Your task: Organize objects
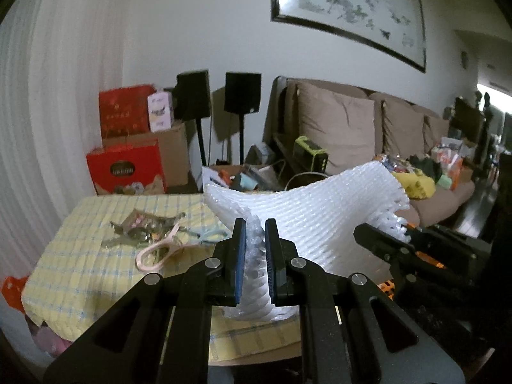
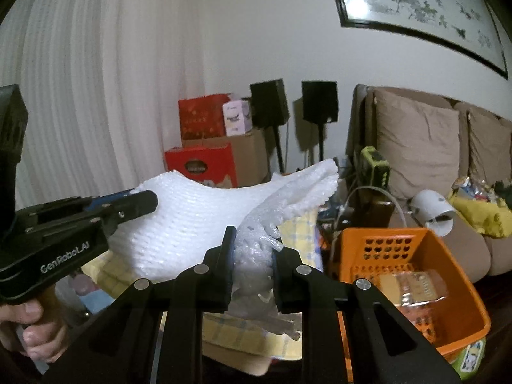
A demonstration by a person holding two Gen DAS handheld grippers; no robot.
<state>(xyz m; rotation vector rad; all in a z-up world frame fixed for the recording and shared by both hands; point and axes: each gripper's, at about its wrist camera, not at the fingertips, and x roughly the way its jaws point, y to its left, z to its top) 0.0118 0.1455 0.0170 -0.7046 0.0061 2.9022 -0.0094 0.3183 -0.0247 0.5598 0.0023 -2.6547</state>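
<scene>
A: Both pairs of tongs are clamped on one white foam net sheet (image 1: pixel 320 220), held above the surface (image 1: pixel 96 275). The left tongs (image 1: pixel 255 227) pinch a bunched end; the right tongs (image 2: pixel 252 240) grip the opposite end.

B: What does each camera add?

A: The left view shows keys and pastel loops (image 1: pixel 153 240) lying on the yellow checked cloth. The right view shows an orange basket (image 2: pixel 448 256) just beside the surface, and a hand (image 2: pixel 32 329) holding the left gripper's handle.

B: The sheet itself?

A: White, ribbed mesh, sagging between the grips, frayed at its edges.
</scene>
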